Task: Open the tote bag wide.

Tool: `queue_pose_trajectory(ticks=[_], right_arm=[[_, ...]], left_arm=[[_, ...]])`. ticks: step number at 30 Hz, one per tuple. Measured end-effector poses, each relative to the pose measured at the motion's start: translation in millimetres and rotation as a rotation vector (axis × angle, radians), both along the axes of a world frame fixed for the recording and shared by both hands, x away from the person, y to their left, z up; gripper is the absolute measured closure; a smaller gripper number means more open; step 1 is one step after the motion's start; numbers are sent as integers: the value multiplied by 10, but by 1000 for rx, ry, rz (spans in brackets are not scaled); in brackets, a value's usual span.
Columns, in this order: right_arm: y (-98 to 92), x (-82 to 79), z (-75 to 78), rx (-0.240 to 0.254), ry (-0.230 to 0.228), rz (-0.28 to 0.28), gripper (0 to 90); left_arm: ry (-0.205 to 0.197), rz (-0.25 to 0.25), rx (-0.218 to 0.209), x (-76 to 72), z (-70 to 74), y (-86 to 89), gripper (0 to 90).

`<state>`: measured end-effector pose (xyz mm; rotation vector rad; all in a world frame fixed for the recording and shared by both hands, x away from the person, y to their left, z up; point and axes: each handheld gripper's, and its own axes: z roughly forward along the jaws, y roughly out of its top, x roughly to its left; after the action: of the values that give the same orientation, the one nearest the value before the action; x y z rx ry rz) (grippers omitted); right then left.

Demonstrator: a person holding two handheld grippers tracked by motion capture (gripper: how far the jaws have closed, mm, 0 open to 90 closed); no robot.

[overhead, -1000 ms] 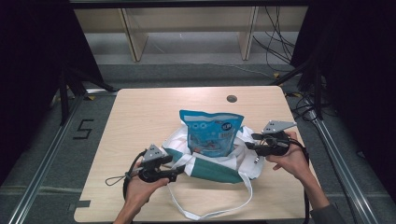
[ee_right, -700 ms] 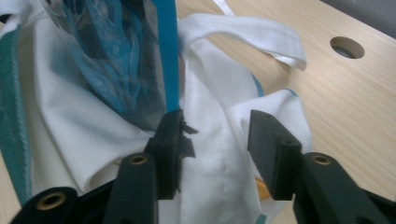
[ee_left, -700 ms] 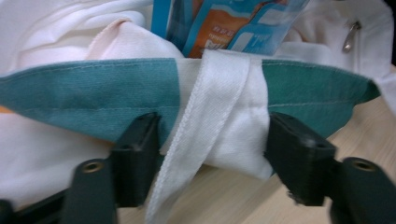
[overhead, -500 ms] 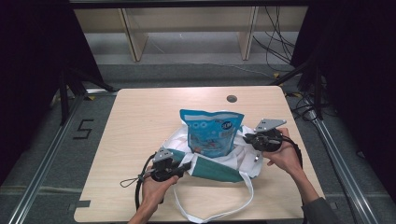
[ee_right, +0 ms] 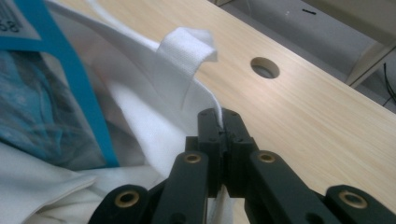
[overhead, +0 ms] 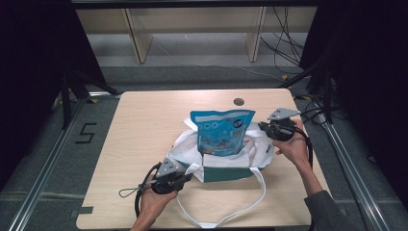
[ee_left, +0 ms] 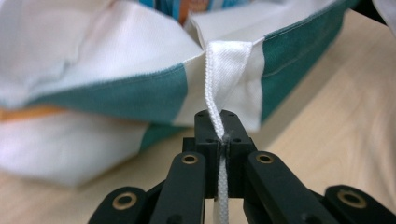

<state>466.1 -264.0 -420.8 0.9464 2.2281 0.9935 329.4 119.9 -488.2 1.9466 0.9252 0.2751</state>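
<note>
While the white tote bag (overhead: 219,161) with its teal band sits open near the middle of the desk (overhead: 144,125), a blue snack pouch (overhead: 222,130) stands upright inside it. My left gripper (ee_left: 219,135) has just closed and now pinches the white handle strap (ee_left: 224,70) where it meets the near rim. My right gripper (ee_right: 219,126), also just closed, clamps the white cloth of the bag's far rim beside a strap loop (ee_right: 184,46). Pale wood lies underneath, with a round hole (ee_right: 265,67); dark curtains and a shelf stand beyond.
</note>
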Motion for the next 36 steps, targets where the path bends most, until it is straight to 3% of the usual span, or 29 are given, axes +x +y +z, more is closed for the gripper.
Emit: queue_pose_trajectory(ticks=[2, 3, 4, 5, 9, 12, 14, 17, 18, 19, 21, 22, 23, 25, 26, 27, 29, 30, 31, 32, 34, 35, 36], right_arm=[[-44, 57, -26, 0, -5, -13, 886], [-61, 93, -49, -12, -11, -16, 886], [-59, 117, -85, -16, -8, -26, 886], [-53, 126, -113, -18, 10, -35, 886], [-38, 204, -324, -78, 56, -52, 885], [-47, 241, -449, -77, 85, -61, 884], [-44, 258, -500, -81, 96, -54, 884], [-57, 250, -465, -63, 90, -57, 882], [-79, 262, -449, -49, 74, -48, 880], [-93, 267, -442, -53, 62, -37, 878], [-95, 246, -425, -28, 81, -42, 856], [-111, 252, -403, -32, 73, -44, 831], [-110, 244, -383, -28, 95, -54, 797], [-104, 227, -336, -18, 95, -68, 743], [-110, 220, -309, -4, 73, -63, 715], [-124, 226, -278, 5, 43, -50, 687], [-141, 207, -208, 30, 36, -46, 663], [-140, 200, -200, 29, 29, -42, 663], [-147, 192, -190, 20, 27, -35, 683], [-148, 187, -189, 20, 35, -25, 729], [-148, 198, -214, 13, 17, 2, 828], [-138, 191, -222, 11, 20, 4, 860], [-123, 191, -232, 6, 14, 6, 878]], left_arm=[[4, 4, 23, -33, -80, 32, 873], [3, -20, 71, -23, -112, 61, 872], [12, -9, 54, -18, -145, 52, 872], [35, 7, 65, -15, -161, 54, 872], [20, -27, 129, -54, -170, -11, 871], [41, -45, 151, -89, -207, -25, 864], [48, -46, 99, -111, -136, -3, 794], [-17, -7, 44, -177, 172, 105, 577], [-14, 8, 20, -191, 256, 133, 509], [-22, 2, -10, -189, 358, 185, 468], [-79, 56, -26, -171, 551, 288, 432], [-90, 74, -30, -132, 623, 318, 409], [-113, 79, -1, -47, 689, 348, 408], [-127, 122, 39, 112, 732, 349, 405], [-139, 146, 55, 217, 737, 330, 392], [-146, 149, 74, 320, 729, 300, 373], [-111, 104, 153, 544, 684, 220, 357], [-111, 104, 153, 544, 684, 220, 339], [-117, 100, 210, 794, 591, 107, 335], [-111, 85, 237, 882, 564, 79, 346], [-139, 86, 263, 1092, 497, 36, 484], [-129, 85, 232, 1190, 472, 29, 566], [-138, 114, 163, 1289, 468, 32, 689]])
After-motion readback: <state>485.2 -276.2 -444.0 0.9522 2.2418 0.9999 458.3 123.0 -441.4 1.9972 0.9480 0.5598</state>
